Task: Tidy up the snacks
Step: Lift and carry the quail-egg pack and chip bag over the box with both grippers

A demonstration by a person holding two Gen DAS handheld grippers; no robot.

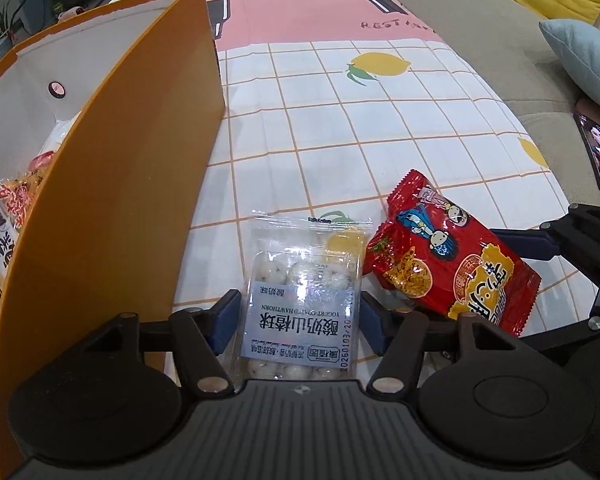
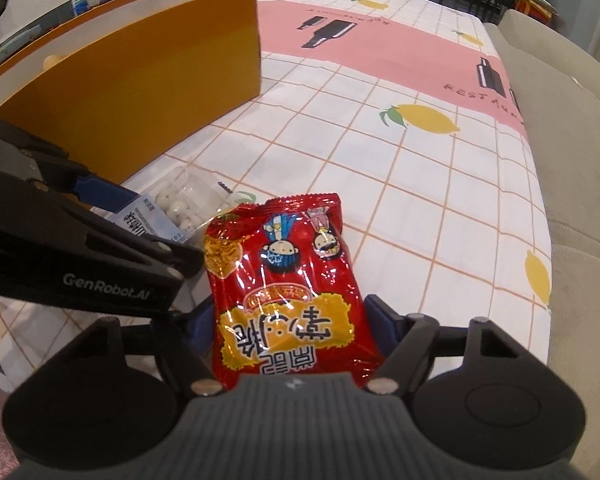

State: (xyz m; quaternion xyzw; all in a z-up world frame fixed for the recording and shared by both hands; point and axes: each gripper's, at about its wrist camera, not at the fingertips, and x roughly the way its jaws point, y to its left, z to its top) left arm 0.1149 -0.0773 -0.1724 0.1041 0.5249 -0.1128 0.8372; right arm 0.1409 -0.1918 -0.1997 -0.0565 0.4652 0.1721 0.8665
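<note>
From the left wrist camera we see our left gripper [image 1: 298, 322] low over the lemon-print tablecloth [image 1: 380, 128], its blue pads on either side of a clear pack of yogurt-coated hawthorn balls [image 1: 300, 296]. The jaws stand fairly wide; the pads sit right at the pack's edges, and we cannot tell whether they press on it. At nine to eleven o'clock stands the orange box [image 1: 132, 168], a few snack wrappers showing inside it at nine o'clock. At three o'clock, just beside the clear pack, lies a red snack bag [image 1: 448, 256], with our right gripper [image 1: 556, 248] at its far edge.

From the right wrist camera the red snack bag [image 2: 288, 292] lies flat on the tablecloth [image 2: 420, 184], between the right gripper's [image 2: 290, 320] blue fingers. These too are spread wide, hugging the bag's sides; a firm grip is not plain to us. At nine o'clock the left gripper [image 2: 100, 240] covers part of the hawthorn pack [image 2: 184, 200]. The orange box [image 2: 140, 76] sits at ten to eleven o'clock.
</note>
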